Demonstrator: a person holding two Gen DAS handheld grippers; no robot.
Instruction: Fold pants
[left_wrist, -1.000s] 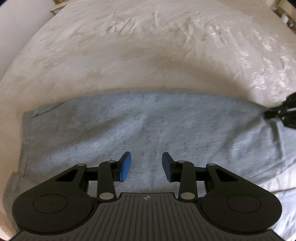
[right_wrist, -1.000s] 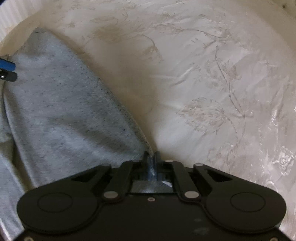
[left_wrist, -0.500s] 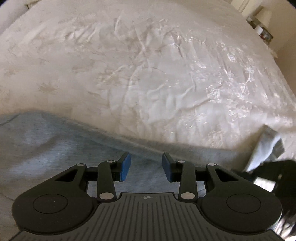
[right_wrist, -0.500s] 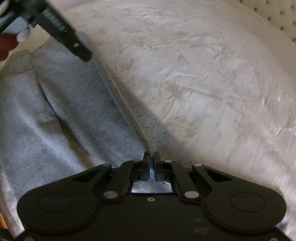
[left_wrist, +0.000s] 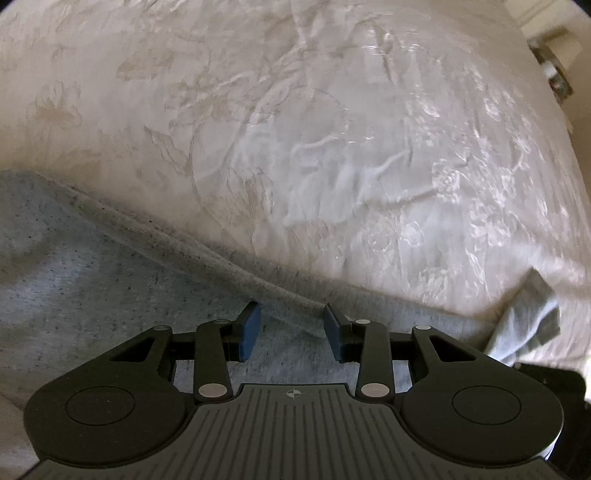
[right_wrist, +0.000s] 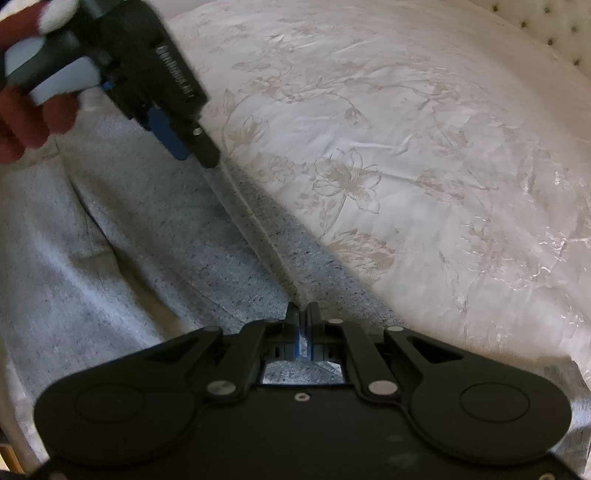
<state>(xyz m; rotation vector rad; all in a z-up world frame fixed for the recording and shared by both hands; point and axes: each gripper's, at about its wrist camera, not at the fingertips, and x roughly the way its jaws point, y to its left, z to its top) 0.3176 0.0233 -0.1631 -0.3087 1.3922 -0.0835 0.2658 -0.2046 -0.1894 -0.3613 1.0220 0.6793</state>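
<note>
Grey heathered pants (left_wrist: 110, 280) lie on a white flower-patterned bedspread (left_wrist: 332, 147). My left gripper (left_wrist: 291, 328) is open, its blue pads on either side of the raised far edge of the pants. It also shows in the right wrist view (right_wrist: 184, 147), held by a hand at the upper left over that same edge. My right gripper (right_wrist: 303, 325) is shut on the pants' edge (right_wrist: 229, 251), with grey cloth pinched between its pads. A lifted corner of the pants (left_wrist: 528, 321) shows at the right of the left wrist view.
The bedspread (right_wrist: 406, 147) stretches far and right of the pants. A tufted headboard (right_wrist: 554, 33) shows at the upper right. Bedside items (left_wrist: 554, 70) stand past the bed's far right corner.
My left gripper has moved from over the middle of the pants to their far edge, closer to my right gripper. My right gripper stays shut on the cloth.
</note>
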